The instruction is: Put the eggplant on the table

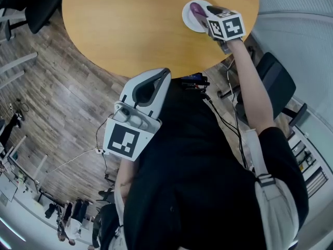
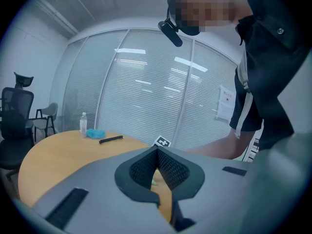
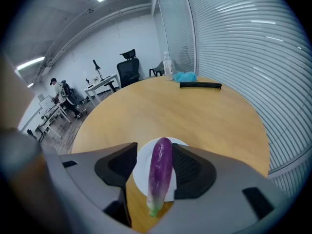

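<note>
We are reaching our right gripper (image 3: 153, 160) out to an eggplant (image 3: 161, 169) over a white plate (image 3: 142, 165) on a round wooden table (image 1: 145, 25).
Our right arm (image 1: 255, 87) is stretching forward, almost straight, holding the gripper at the plate near the table's edge. Its jaws are standing apart on either side of the eggplant, which is lying lengthwise between them, green stem end poking past the plate's rim toward us. A strip of plate is showing beside one pad. Our left gripper (image 2: 157, 152) is hanging close to our chest, pointing toward the table, jaws pressed together on nothing.
</note>
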{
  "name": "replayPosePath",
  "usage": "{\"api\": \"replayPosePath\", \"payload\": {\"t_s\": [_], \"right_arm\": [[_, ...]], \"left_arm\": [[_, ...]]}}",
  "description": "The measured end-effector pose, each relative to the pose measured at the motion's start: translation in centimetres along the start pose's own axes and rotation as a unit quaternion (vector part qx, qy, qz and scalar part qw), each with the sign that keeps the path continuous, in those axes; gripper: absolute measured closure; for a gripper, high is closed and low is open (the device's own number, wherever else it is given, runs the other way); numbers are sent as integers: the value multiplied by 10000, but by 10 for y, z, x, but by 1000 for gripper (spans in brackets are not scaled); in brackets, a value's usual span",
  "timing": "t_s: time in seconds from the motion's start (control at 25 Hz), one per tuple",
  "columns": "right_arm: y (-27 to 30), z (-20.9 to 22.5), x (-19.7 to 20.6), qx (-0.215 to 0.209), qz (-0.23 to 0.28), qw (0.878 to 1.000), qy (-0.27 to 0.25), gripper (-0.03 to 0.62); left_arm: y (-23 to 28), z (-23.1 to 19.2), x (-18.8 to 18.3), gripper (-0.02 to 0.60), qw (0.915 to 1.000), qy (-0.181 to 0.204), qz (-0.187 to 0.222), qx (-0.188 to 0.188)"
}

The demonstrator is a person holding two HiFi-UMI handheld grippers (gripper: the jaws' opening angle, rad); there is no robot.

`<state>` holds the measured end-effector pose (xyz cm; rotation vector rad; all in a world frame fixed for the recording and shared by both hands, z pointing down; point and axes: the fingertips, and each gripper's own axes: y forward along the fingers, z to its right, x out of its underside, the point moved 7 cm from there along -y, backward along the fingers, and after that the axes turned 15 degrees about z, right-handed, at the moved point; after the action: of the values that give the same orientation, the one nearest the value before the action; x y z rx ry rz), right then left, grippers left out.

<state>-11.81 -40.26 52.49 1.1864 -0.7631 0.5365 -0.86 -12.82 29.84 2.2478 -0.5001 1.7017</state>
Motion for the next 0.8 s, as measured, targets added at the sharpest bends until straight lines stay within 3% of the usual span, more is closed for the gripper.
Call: {"api": "replayPosePath", "payload": {"t_s": [0.2, 0.36, 0.6, 0.8], "right_arm": [[-29, -14, -12, 201, 282, 9993, -153, 407], [-38, -51, -20, 364, 378, 9983, -267, 440], [-57, -110, -28, 776, 643, 9943, -359, 546], [-82, -160, -39, 890, 922, 9912, -345, 572]], "left_arm": [[-7, 0, -11, 571, 9997, 86, 140, 170], [-34, -16, -23, 571, 9989, 155, 234, 377], [-86, -40, -29, 571, 9977, 194, 289, 590], [-127, -50, -42, 571, 9965, 250, 415, 681]]}}
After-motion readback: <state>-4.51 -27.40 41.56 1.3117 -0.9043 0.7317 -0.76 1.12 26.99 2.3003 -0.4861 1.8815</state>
